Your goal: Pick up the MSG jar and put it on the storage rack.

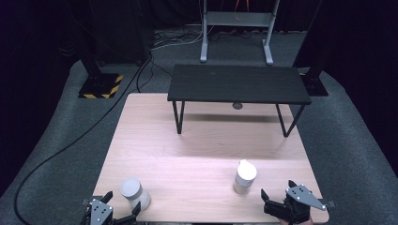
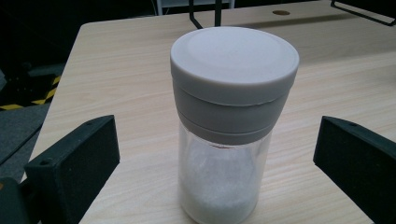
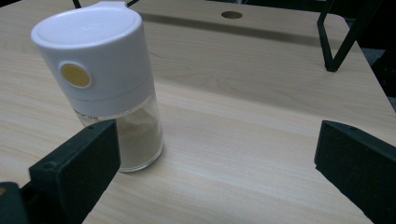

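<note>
A clear shaker with a grey lid (image 1: 134,192) (image 2: 231,116) holds white grains and stands near the table's front left edge. My left gripper (image 1: 119,206) (image 2: 215,163) is open around it, with the jaws wide apart and clear of the glass. A second shaker with a white cap and a yellow dot (image 1: 244,176) (image 3: 105,88) holds tan powder and stands at the front right. My right gripper (image 1: 278,193) (image 3: 215,168) is open just to the right of it, its left jaw in front of the glass base.
A low black shelf on thin legs (image 1: 238,84) stands at the far side of the wooden table (image 1: 202,145). Grey carpet, cables and a stand base lie beyond the table. A round hole (image 3: 232,15) marks the tabletop near the shelf.
</note>
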`<state>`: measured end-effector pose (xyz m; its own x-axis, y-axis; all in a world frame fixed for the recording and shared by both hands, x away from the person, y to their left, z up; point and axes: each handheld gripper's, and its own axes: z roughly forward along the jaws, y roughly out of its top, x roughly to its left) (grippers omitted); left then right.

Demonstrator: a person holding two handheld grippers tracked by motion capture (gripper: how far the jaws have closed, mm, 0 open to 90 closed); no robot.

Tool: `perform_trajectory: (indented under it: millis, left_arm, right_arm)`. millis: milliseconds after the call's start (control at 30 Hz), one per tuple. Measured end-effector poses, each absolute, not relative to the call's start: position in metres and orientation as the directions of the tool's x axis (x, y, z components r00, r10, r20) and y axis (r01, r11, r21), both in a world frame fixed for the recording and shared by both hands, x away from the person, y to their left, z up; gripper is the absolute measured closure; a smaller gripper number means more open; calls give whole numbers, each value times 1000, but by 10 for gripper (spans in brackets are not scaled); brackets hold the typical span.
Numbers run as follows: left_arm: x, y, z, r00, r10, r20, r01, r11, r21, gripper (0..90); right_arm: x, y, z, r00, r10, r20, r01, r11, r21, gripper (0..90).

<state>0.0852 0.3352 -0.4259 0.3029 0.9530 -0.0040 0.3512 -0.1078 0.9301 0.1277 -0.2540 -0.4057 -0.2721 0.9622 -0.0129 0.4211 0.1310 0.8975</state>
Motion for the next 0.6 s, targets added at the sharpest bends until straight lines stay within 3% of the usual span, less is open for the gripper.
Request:
perform_trajectory:
  millis: [600]
  left_arm:
    - [89, 330, -426, 307, 951, 12, 348, -125, 929, 2]
  right_arm:
    - [129, -253, -405, -284, 959, -19, 427, 145, 893, 0]
